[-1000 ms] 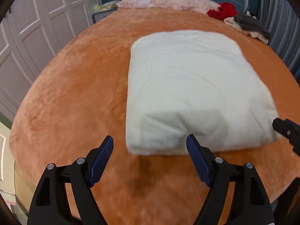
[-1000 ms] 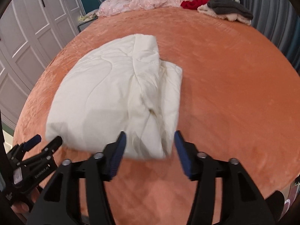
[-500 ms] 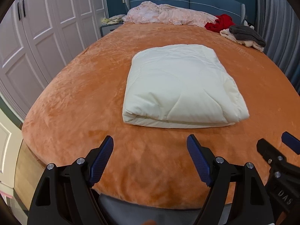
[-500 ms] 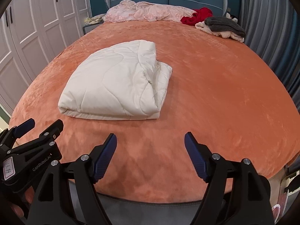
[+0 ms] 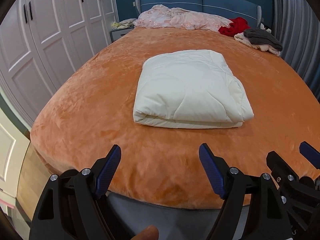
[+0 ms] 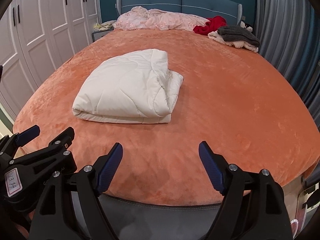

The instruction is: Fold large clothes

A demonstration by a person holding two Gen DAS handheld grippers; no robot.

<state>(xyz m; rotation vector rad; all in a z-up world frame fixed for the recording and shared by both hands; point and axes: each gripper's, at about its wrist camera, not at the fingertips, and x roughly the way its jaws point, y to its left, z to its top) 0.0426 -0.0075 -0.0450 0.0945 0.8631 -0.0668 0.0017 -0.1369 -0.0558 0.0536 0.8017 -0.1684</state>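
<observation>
**Left wrist view: one folded quilt on the bed, both grippers empty**

The left wrist view shows one bed under an orange plush cover (image 5: 80, 108), the largest thing here and the only surface holding anything. On it lie one white quilt (image 5: 190, 88), folded into a thick rectangle near the middle, one crumpled pink bedspread (image 5: 180, 20) along the blue headboard (image 5: 200, 0), one red garment (image 5: 234, 27), and one grey garment (image 5: 262, 38) on top of a cream one (image 5: 243, 39) at the far right corner. A white wardrobe (image 5: 50, 30) stands to the left. The left gripper (image 5: 160, 168) gapes wide with nothing between its pads, well short of the quilt. The right gripper (image 6: 160, 166) hangs over the bed's near edge, its jaws opening, also with nothing in them.
</observation>
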